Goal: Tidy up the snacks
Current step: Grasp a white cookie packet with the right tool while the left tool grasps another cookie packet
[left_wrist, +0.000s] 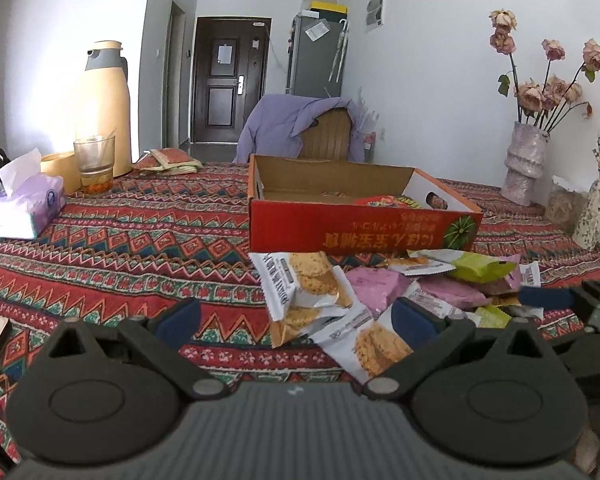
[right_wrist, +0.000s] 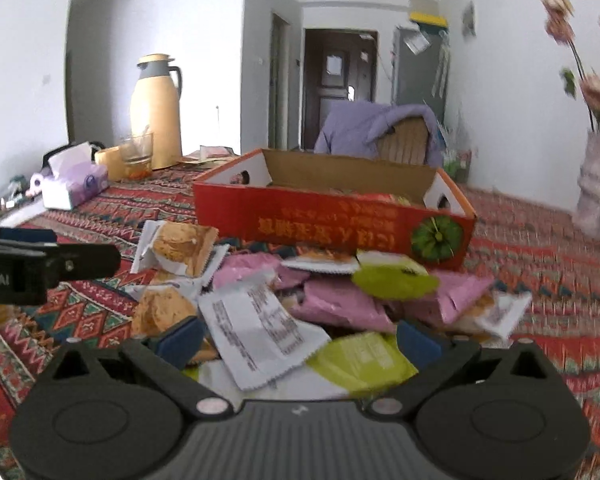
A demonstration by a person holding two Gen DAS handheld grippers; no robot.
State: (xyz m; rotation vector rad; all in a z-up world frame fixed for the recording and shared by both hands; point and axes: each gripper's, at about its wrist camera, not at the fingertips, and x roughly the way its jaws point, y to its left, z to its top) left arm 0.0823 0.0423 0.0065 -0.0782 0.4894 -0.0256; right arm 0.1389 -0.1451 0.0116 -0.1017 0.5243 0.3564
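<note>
A red cardboard box [left_wrist: 360, 228] [right_wrist: 332, 228] stands open on the patterned tablecloth, a few packets inside it. In front of it lies a loose pile of snacks: biscuit packets [left_wrist: 308, 280], pink packets [left_wrist: 374, 284] [right_wrist: 340, 304] and green packets [left_wrist: 480, 268] [right_wrist: 392, 280]. My left gripper [left_wrist: 296, 320] is open at the pile's left edge, its right pad [left_wrist: 414, 320] against a biscuit packet. My right gripper [right_wrist: 300, 340] is open low over the pile, with a white printed packet [right_wrist: 260, 328] and a green one [right_wrist: 364, 360] lying between its fingers. Each gripper shows at the edge of the other's view.
A beige thermos [left_wrist: 102, 108], a glass [left_wrist: 95, 160] and a tissue box [left_wrist: 24, 208] stand at the far left. Flower vases [left_wrist: 526, 160] line the right edge. A chair draped in purple cloth [left_wrist: 300, 124] stands behind the box. Bare tablecloth [left_wrist: 140, 248] lies left of the pile.
</note>
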